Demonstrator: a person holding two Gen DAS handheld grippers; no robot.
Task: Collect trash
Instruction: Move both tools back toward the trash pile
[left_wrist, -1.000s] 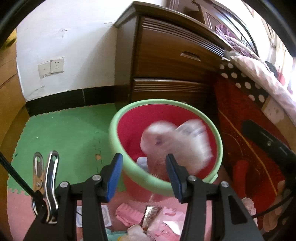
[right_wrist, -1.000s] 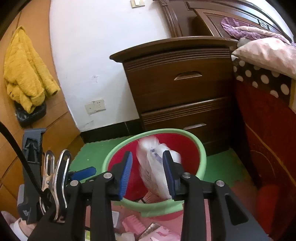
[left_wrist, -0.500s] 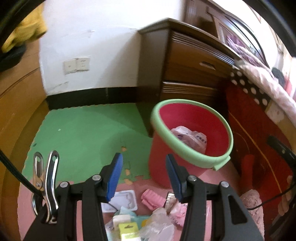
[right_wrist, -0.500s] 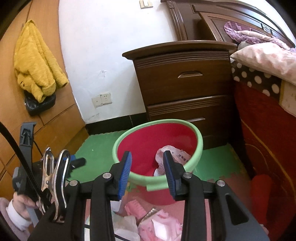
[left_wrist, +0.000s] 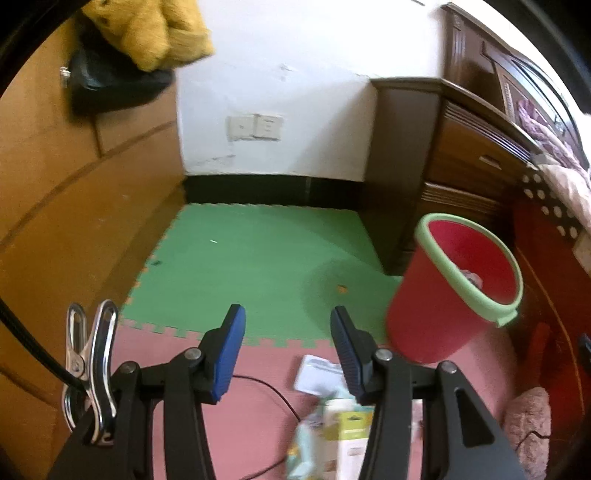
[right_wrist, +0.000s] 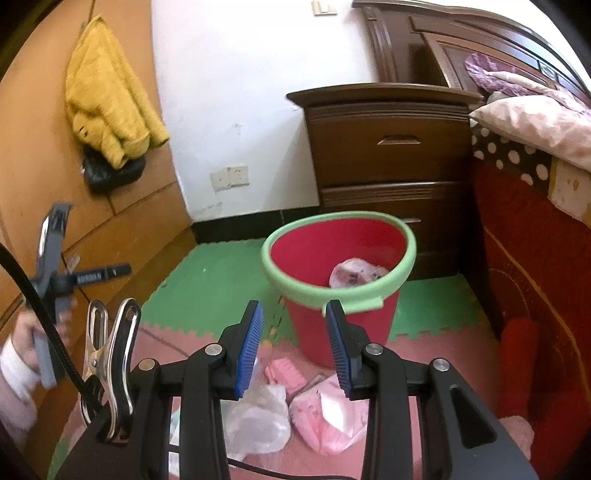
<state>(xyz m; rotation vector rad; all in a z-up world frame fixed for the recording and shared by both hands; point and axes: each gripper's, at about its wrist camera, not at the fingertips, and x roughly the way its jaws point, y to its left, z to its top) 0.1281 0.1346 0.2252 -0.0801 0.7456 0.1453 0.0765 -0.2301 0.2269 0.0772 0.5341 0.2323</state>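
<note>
A red bin with a pale green rim (right_wrist: 340, 258) (left_wrist: 461, 288) stands on the floor by the bedside cabinet, with a crumpled clear wrapper (right_wrist: 354, 273) inside. My right gripper (right_wrist: 293, 347) is open and empty, back from the bin. Below it on the pink mat lie a clear plastic bag (right_wrist: 255, 421), a pink wrapper (right_wrist: 325, 410) and a small pink piece (right_wrist: 284, 373). My left gripper (left_wrist: 288, 350) is open and empty, well left of the bin, over a white tray (left_wrist: 317, 376) and a yellow-green packet (left_wrist: 351, 424).
A dark wooden bedside cabinet (right_wrist: 388, 155) stands behind the bin, a bed with red cover (right_wrist: 535, 277) to the right. Orange wooden panelling (left_wrist: 74, 221) bounds the left. A black cable (left_wrist: 273, 391) crosses the pink mat. A hand (right_wrist: 26, 343) holds the other gripper at left.
The wrapper has dropped from between the grippers into the bin. Both grippers have drawn back from it, the left one swinging far left so the bin sits at its right.
</note>
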